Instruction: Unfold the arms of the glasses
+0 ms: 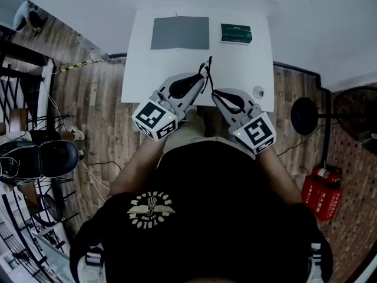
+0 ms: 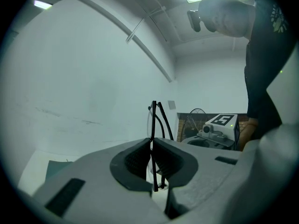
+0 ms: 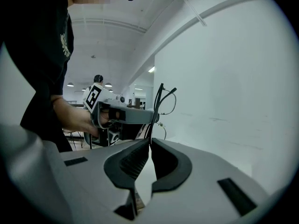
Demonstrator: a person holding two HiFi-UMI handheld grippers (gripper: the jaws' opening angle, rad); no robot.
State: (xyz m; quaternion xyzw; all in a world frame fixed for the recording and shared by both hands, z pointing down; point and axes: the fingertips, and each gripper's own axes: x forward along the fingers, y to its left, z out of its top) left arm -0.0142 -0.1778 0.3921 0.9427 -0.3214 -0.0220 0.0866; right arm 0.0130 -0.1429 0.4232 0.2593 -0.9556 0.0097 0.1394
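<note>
Left gripper (image 2: 152, 143) clamped on glasses (image 2: 153, 118) frame, held above near edge of table (image 1: 147, 69); right gripper (image 3: 150, 141) pinched nearly shut on arm (image 3: 154, 108) tip. Arm best swung outward slowly, in one smooth arc, frame kept steady, twisting avoided

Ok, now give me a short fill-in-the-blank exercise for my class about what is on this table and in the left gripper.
1. The left gripper is shut on a pair of black ____.
2. The flat mat on the white table is ____ in colour.
3. The small box lying beside the mat is ____.

Missing words: glasses; grey; green.
</note>
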